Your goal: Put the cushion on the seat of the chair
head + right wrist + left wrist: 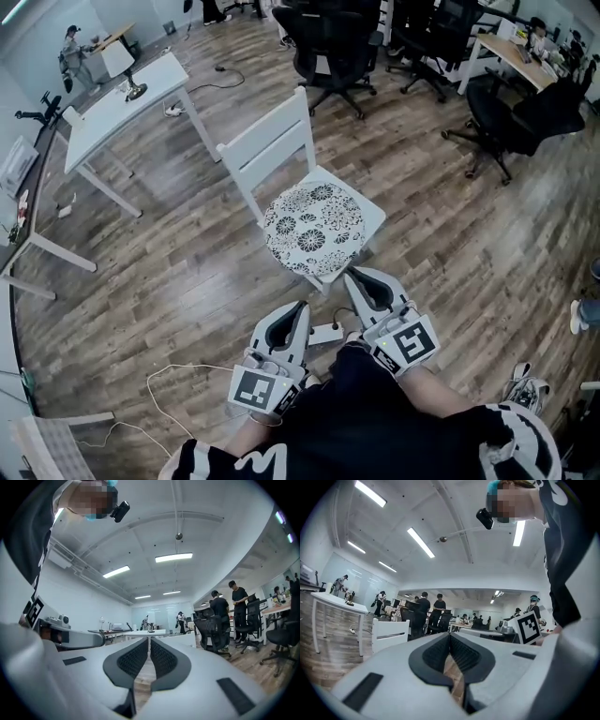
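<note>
A round cushion (312, 228) with a black-and-white flower print lies flat on the seat of the white wooden chair (272, 141). Both grippers are held close to the person's body, nearer to me than the chair and apart from it. My left gripper (302, 307) has its jaws together with nothing between them; its own view shows the same (450, 637), with the chair's back (390, 634) behind. My right gripper (349, 274) sits just short of the seat's front corner, jaws together and empty (150, 641). Neither gripper touches the cushion.
A white table (122, 98) stands at the back left. Black office chairs (333, 47) (516, 117) stand behind and to the right. A power strip (323, 333) and a white cable (164, 384) lie on the wood floor by the person's feet. Several people stand far off.
</note>
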The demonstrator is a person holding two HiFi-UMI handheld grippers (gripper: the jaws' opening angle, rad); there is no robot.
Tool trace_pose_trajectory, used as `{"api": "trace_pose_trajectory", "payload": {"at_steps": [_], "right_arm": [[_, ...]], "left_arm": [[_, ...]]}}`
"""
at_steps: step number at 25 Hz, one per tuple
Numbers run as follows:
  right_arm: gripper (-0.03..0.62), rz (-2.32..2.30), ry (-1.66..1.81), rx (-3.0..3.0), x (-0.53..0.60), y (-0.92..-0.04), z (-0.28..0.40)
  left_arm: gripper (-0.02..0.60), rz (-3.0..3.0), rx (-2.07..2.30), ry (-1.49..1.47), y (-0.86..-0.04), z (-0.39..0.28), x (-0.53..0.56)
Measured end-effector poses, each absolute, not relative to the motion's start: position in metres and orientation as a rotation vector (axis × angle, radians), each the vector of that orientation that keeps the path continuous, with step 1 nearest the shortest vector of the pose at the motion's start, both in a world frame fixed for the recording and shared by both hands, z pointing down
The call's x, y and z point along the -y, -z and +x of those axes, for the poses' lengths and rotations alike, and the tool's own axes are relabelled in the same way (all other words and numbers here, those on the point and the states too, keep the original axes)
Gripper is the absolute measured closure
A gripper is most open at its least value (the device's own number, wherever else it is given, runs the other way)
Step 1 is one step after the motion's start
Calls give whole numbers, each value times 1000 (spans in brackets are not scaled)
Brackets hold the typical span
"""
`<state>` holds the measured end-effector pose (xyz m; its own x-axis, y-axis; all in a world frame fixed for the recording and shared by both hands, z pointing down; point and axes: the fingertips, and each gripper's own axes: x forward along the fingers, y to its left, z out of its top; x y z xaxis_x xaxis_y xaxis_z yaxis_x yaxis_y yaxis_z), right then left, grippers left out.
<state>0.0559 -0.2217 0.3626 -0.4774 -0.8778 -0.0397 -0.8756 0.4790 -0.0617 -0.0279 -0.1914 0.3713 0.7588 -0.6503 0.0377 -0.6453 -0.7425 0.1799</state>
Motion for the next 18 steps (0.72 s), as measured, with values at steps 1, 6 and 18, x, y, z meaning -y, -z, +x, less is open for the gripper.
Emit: {"api": "trace_pose_trajectory", "payload": {"at_steps": [1,6,18], "right_arm": [[563,-1567,53,-2638,217,-358,53],[568,-1540,86,-2619,195,-344,25],[568,-1525,29,-2609,132,-337,-34]], "left_arm": [[575,2783,1018,53,-366,-28,189],[575,2842,987,95,-344,-39,173],[575,2844,942,216,-335,-76,123]]}}
